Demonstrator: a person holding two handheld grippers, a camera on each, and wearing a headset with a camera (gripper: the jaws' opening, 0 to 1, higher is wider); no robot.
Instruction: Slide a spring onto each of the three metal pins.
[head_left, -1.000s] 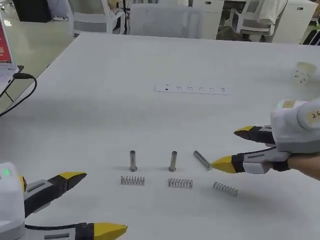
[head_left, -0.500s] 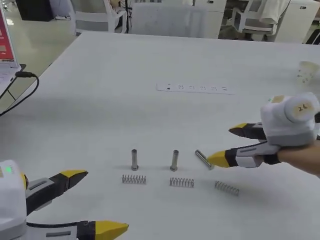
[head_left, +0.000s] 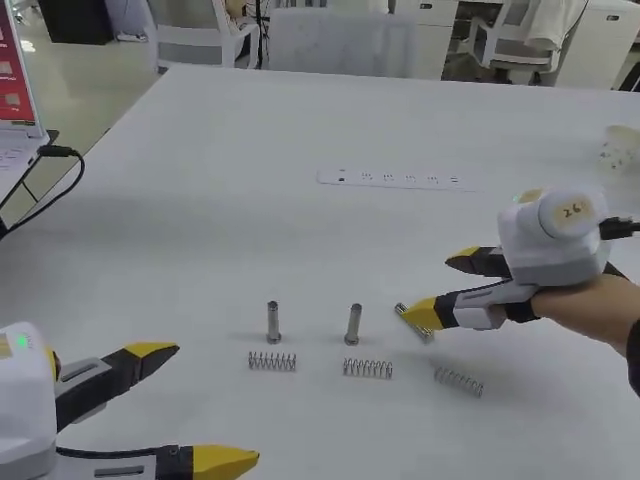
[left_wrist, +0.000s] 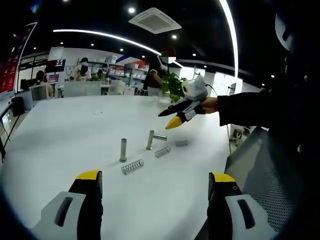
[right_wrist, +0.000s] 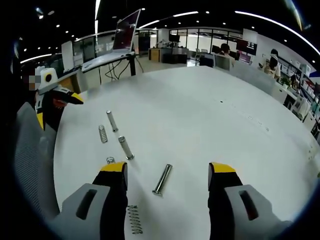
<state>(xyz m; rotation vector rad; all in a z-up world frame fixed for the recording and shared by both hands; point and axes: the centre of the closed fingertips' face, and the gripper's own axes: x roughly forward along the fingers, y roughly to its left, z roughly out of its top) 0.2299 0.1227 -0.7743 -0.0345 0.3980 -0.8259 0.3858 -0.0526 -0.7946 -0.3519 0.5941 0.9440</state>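
Two metal pins (head_left: 273, 322) (head_left: 353, 325) stand upright on the white table. A third pin (head_left: 410, 320) lies flat to their right. Three springs (head_left: 272, 361) (head_left: 367, 369) (head_left: 459, 381) lie in a row in front of them. My right gripper (head_left: 443, 286) is open, and its lower yellow fingertip (head_left: 420, 312) hovers at the lying pin. In the right gripper view the lying pin (right_wrist: 162, 179) sits between the jaws, low in the gap. My left gripper (head_left: 195, 405) is open and empty at the near left, away from the parts. In the left gripper view the pins (left_wrist: 123, 150) stand ahead of it.
A white power strip (head_left: 390, 179) lies flat at mid-table. A laptop (head_left: 15, 90) and a black cable (head_left: 50, 170) sit at the far left edge. A paper cup (head_left: 620, 145) stands at the far right. Chairs line the table's far side.
My right gripper has moved left and slightly up, bringing its lower fingertip over the lying pin's end. The left gripper has stayed put. The head camera shifted a little.
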